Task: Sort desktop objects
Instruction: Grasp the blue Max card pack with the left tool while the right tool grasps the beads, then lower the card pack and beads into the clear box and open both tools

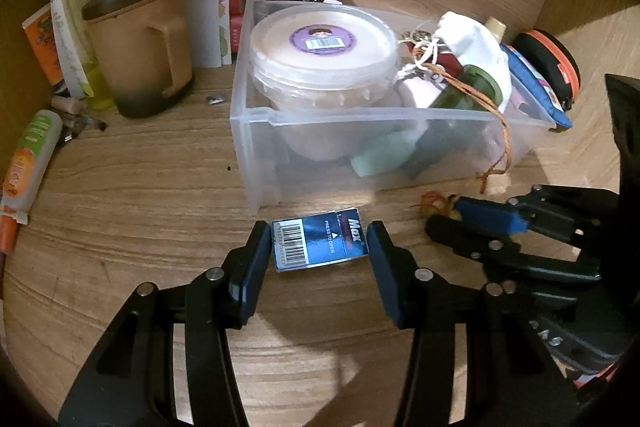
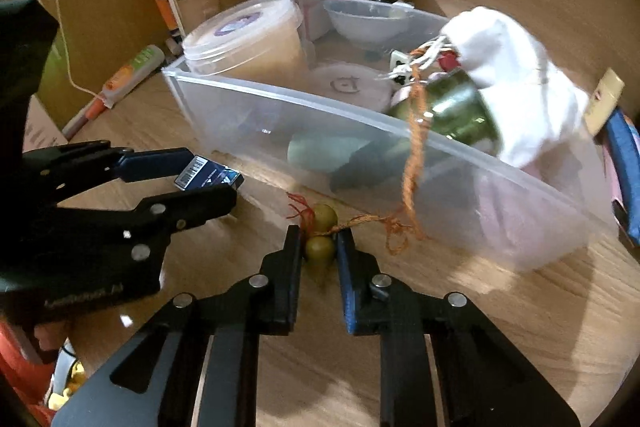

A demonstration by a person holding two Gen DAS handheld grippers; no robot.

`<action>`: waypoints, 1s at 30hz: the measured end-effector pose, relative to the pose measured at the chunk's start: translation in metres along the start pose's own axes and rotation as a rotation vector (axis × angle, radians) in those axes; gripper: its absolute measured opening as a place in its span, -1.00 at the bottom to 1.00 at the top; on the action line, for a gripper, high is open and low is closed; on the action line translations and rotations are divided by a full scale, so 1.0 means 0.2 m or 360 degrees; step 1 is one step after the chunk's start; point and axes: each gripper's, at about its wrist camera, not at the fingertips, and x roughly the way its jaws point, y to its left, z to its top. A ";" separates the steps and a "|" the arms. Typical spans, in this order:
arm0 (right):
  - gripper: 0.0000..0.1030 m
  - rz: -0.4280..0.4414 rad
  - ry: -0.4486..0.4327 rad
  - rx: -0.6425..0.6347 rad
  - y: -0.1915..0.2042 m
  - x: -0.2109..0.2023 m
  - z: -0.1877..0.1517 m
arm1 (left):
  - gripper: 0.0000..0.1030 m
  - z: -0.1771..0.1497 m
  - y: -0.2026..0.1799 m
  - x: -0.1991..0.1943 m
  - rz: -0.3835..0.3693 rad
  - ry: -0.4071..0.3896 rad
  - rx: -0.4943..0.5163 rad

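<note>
Presently, the blue box (image 1: 320, 245) is bracketed on the desk (image 1: 140, 211) by the spread left gripper (image 1: 319, 247), just before the clear bin (image 1: 360, 143). Olive beads (image 2: 320, 247) are pinched by the right gripper (image 2: 319, 247); bare wood lies behind.

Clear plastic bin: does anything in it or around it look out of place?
Yes. An orange cord hangs over the front wall of the clear plastic bin and trails onto the desk, ending at two olive beads outside the bin. The right gripper is closed on the nearer bead.
</note>
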 end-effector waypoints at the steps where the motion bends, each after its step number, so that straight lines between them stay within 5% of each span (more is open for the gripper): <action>1: -0.70 0.0011 -0.0006 0.0010 -0.01 -0.02 -0.01 | -0.05 0.00 -0.01 -0.01 0.0002 -0.0003 0.0003; 18: -0.70 0.0031 -0.0300 0.0290 -0.30 -0.40 -0.04 | -0.05 0.12 -0.25 -0.15 -0.0067 -0.0144 0.0108; 30: -0.70 -0.0059 -0.0347 0.0351 -0.47 -0.40 0.04 | -0.05 0.29 -0.31 -0.18 -0.0026 -0.0237 0.0176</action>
